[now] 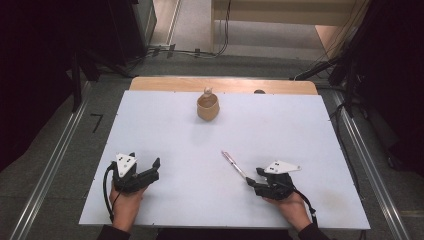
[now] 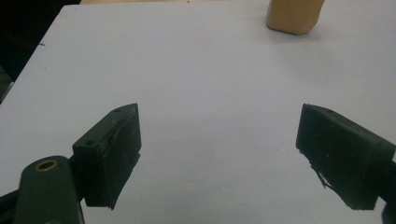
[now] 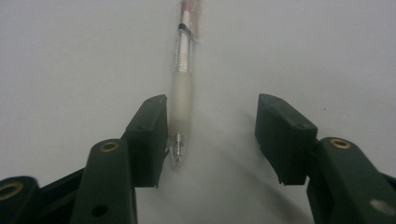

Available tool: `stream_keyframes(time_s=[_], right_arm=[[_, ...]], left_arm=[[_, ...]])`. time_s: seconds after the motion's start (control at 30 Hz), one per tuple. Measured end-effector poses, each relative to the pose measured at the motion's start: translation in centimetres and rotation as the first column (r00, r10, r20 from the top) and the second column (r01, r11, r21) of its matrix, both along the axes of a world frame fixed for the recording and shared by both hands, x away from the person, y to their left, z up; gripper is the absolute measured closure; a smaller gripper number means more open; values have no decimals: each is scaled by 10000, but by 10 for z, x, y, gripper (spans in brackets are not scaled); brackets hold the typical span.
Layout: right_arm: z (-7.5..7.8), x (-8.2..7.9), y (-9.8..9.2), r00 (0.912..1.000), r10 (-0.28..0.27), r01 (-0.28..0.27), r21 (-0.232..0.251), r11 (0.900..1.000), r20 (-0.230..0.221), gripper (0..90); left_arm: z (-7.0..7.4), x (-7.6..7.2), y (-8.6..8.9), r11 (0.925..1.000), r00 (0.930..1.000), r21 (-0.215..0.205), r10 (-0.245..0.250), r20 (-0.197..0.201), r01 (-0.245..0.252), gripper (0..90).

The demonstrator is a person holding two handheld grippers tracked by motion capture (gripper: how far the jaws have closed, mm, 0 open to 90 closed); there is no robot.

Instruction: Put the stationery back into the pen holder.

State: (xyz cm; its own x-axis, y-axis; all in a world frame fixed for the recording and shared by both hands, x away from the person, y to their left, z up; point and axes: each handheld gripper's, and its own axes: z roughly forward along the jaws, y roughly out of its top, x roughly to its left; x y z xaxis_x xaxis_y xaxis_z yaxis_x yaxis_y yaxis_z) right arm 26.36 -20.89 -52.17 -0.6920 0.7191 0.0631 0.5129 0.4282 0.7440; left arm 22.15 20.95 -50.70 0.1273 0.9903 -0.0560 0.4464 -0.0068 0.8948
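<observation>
Left claw (image 1: 145,169) rests wide open on the white desk (image 1: 190,150), nothing between. A tan cup (image 1: 207,107) stands far back. The pen (image 1: 234,165) lies flat between the half-open right claw (image 1: 252,181), beside one pad, ungripped.

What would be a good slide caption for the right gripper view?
The right gripper, jaws open, straddles the tip end of a pen lying on the white table, one pad beside its grip.

Pen (image 3: 182,88) clear/frosted w/ pink end, tan cup (image 1: 207,107), white table (image 1: 300,130), black tools.
</observation>
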Motion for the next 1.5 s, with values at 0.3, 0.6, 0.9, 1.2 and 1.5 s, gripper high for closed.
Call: stream_keyframes(time_s=[0.3,0.6,0.9,1.2,1.5], right_arm=[[0,-3,5,9998,154,-153,-114,9998,122,576],[-1,-5,8,9996,169,-161,-331,9993,233,691],[-1,-6,10,9997,112,-104,-346,9993,211,722],[-1,-6,10,9998,135,-130,-301,9995,176,773],[-1,-5,9,9998,119,-116,-216,9997,164,782]], left_arm=[[0,0,0,10000,10000,12,-7,0,7,150],[0,0,-1,10000,10000,4,-14,-2,14,151],[-1,1,-1,10000,10000,50,-30,-26,31,152],[-1,1,-2,10000,10000,63,-20,-35,20,152],[0,1,-2,10000,10000,26,-25,-12,25,153]])
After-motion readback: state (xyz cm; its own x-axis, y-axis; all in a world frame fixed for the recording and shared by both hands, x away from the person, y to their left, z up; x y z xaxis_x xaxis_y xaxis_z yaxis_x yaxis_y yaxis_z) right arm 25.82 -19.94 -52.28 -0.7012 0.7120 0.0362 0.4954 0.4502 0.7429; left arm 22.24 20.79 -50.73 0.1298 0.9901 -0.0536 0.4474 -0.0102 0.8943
